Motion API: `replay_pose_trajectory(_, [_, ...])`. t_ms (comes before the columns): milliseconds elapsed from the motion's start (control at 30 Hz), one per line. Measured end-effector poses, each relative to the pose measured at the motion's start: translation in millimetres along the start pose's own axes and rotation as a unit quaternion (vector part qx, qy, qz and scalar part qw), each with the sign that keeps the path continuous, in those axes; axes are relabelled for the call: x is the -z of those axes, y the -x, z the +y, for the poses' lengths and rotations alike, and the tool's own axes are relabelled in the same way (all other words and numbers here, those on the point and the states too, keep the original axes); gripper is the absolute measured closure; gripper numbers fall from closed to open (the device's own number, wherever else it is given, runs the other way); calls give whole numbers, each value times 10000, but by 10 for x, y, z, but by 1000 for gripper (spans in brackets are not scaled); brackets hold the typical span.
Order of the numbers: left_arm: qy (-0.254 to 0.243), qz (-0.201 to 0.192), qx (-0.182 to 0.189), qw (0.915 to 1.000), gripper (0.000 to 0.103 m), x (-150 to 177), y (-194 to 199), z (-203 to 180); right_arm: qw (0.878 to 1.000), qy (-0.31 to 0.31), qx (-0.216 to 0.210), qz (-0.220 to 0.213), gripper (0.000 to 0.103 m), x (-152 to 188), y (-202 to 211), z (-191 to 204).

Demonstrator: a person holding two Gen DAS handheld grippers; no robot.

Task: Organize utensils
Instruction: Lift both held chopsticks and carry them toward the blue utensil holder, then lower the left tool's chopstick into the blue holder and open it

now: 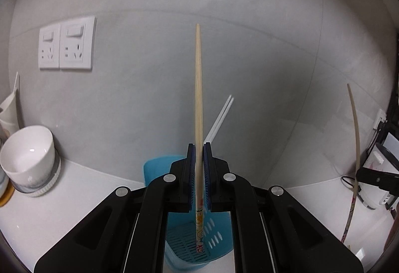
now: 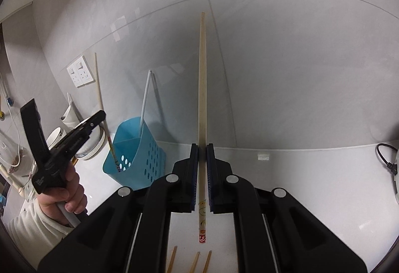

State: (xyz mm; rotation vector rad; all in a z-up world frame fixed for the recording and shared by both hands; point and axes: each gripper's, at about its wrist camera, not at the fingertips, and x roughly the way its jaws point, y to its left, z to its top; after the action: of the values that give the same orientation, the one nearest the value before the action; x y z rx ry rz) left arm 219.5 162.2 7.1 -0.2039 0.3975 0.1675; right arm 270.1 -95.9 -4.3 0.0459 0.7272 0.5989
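Observation:
My left gripper (image 1: pixel 199 148) is shut on a wooden chopstick (image 1: pixel 198 88) that stands upright. The chopstick's patterned lower end hangs inside the blue perforated basket (image 1: pixel 154 168), where two white chopsticks (image 1: pixel 222 115) lean. My right gripper (image 2: pixel 202 148) is shut on a second wooden chopstick (image 2: pixel 202 73), patterned end down, above the white counter. In the right wrist view the left gripper (image 2: pixel 99 117), held by a hand (image 2: pixel 72 188), keeps its chopstick (image 2: pixel 99 88) in the blue basket (image 2: pixel 139 158). Loose wooden chopsticks (image 2: pixel 194 261) lie on the counter below my right gripper.
A white bowl (image 1: pixel 27 155) stands on stacked dishes left of the basket. Two wall sockets (image 1: pixel 66 44) sit on the grey tiled wall. At the far right, a black cable (image 2: pixel 385 158) lies on the counter by a white appliance (image 1: pixel 371 195).

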Motion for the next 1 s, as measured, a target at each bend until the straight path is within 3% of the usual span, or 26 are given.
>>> replay_pose_trajectory(533, [-204,373,-27,9991,93,115,-58,-25,9997,101,-106,204,97,32,-73,122])
replay_pose_trajectory(667, [-215,521,-162,9983,69,71,51,-5,9996,123,-176,205,97,8,-71,143])
replay_pose_trajectory(700, [-206,539,-164,9982,53,63,85,3,9995,142,-195,201,97,-6,-78,165])
replay_pose_trajectory(767, [-217,574,-348,9975,39,46,165,7,9994,179,-246,175,97,-31,-82,208])
replay_pose_trajectory(1000, [-153,883,-588,9942,10,-9,290,25,9983,255,-522,66,97,-144,-187,415])
